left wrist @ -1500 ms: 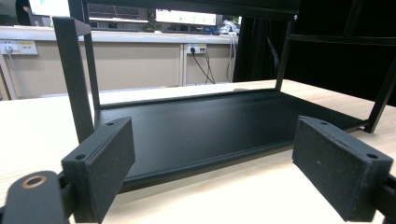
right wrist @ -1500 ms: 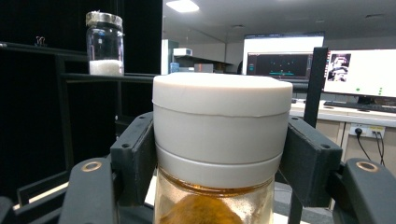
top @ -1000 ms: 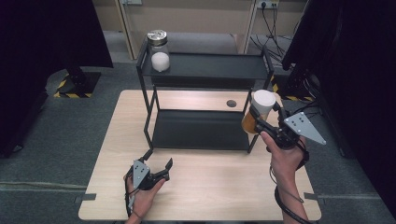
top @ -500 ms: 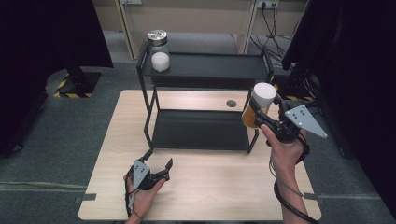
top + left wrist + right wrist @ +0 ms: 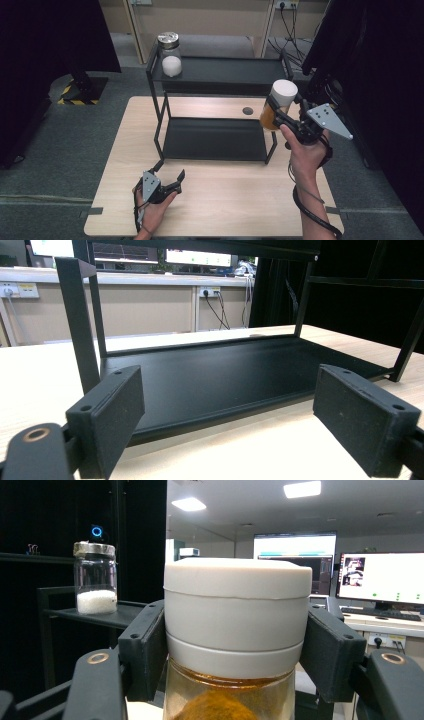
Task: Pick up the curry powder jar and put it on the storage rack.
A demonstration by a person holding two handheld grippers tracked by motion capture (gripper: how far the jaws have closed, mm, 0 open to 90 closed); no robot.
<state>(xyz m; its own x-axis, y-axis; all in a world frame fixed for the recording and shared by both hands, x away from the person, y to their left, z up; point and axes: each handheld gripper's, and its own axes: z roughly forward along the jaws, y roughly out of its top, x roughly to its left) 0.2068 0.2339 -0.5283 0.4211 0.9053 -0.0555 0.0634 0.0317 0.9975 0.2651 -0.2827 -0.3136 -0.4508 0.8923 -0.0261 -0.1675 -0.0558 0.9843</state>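
While the person stands at the near edge, the wooden surface (image 5: 225,200) carries a black two-tier shelf rack (image 5: 215,75) set toward its far side. Rack: metal frame, lower tray bare, upper tier holding one glass jar with a metal lid (image 5: 169,54) at its left end, partly filled with white grains.

Right hand-held gripper (image 5: 274,111): raised off the surface beside the rack's right end, roughly level with the upper tier. Jaws clamped on a spice jar (image 5: 279,104), one pad each side, at the white cap and the neck just under it. Jar upright, clear of the shelf, touching nothing else.

Left hand-held gripper (image 5: 167,180): resting low at the front of the surface, jaws spread wide, nothing between them, pointing toward the lower tray.

Handling judgement, spice jar: clear rigid body, likely glass, so breakable if it knocks the frame. Orange-brown powder fills it partway; moderate weight, load sits low. Wall is smooth and could slip; the cap's ridge gives the pads something to bite. A hold at cap and neck seems sound provided the cap is screwed tight. Keep it upright and set it down gently.
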